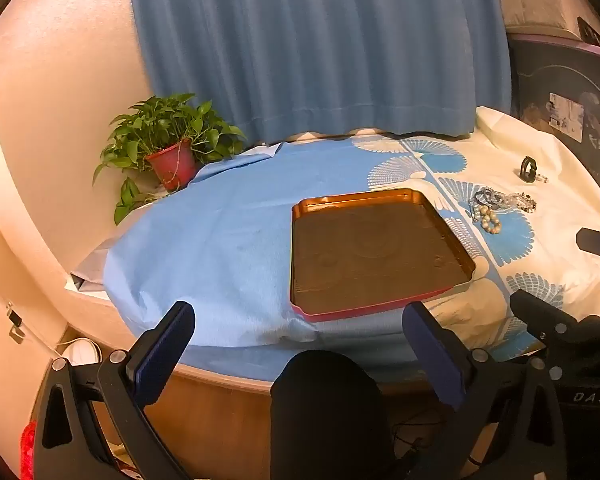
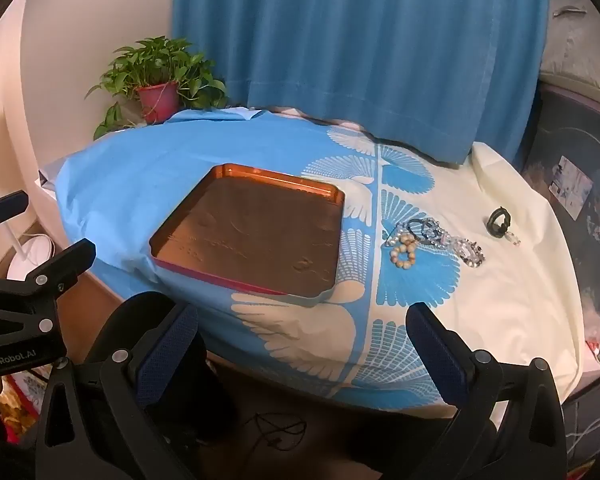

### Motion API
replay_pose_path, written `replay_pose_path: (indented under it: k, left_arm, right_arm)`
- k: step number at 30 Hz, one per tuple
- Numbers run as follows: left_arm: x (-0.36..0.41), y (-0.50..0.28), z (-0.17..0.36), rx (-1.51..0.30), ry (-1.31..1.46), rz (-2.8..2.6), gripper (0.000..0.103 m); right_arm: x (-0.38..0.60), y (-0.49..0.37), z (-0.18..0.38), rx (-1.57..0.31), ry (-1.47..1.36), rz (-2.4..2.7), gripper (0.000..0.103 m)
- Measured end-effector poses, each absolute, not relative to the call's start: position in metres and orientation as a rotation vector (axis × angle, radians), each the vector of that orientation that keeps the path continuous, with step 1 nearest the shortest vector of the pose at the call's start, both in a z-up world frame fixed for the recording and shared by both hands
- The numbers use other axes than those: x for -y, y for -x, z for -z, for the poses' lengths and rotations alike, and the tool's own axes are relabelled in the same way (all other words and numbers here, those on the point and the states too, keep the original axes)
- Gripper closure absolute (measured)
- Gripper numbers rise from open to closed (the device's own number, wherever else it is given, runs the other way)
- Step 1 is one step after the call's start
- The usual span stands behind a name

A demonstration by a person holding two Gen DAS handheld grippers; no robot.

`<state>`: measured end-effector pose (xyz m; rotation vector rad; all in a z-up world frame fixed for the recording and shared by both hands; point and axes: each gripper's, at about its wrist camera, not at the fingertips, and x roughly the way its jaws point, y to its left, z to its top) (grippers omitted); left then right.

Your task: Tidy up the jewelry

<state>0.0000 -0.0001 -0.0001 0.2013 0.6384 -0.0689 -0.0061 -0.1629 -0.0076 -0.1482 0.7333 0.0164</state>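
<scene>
Both grippers spread wide and empty at the near table edge; jewelry lies loose on the cloth, right of the tray.

Left gripper (image 1: 298,344): jaws fully apart, nothing between them, held over the near edge of the table, angled down toward the tray (image 1: 380,254). Right gripper (image 2: 302,344): jaws likewise apart, empty, just right of the left one, angled down at the cloth (image 2: 120,184). Tray: rectangular, copper inside, red outer rim, flat on the blue part of the cloth, nothing in it. Jewelry heap (image 2: 432,242): 1 tan bead bracelet (image 2: 405,254) nearest, tangled clear and dark strands behind it, on the cream-and-blue fan print, just right of the tray, not touching it. 1 dark ring-shaped piece (image 2: 499,222) lies apart, farther right. Plant (image 2: 158,76) in a red pot at far left; blue curtain (image 2: 360,40) behind.
</scene>
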Motion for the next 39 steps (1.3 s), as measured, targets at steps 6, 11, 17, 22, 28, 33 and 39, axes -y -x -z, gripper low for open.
replay_pose_path:
  k: [6,11,17,22,28,33,39]
  left_arm:
    - [0.0000,0.0004,-0.0006,-0.643,-0.202,0.075,0.000]
    - [0.0020,0.0024,0.0031,-0.643,-0.206,0.073,0.000]
    - [0.0020,0.0024,0.0026,-0.644,-0.212,0.073,0.000]
    - [0.0021,0.0020,0.0027,-0.645,-0.214,0.072,0.000]
    - [0.0034,0.0009,0.0016,-0.645,-0.213,0.074,0.000]
    - [0.0036,0.0008,0.0015,-0.647,-0.213,0.073,0.000]
    - [0.0029,0.0000,0.0042,-0.647,-0.213,0.073,0.000]
  right_arm:
    - [0.1633,0.0065,0.0067,-0.728,0.140,-0.019,0.000]
    - [0.1635,0.0066,0.0066,-0.728,0.137,-0.019,0.000]
    - [0.1639,0.0068,0.0076,-0.729,0.135,-0.022,0.000]
    - [0.1647,0.0066,0.0090,-0.731,0.132,-0.025,0.000]
    - [0.1643,0.0069,0.0079,-0.731,0.131,-0.027,0.000]
    - [0.1658,0.0066,0.0090,-0.731,0.129,-0.025,0.000]
    - [0.1627,0.0085,0.0082,-0.733,0.126,-0.029,0.000]
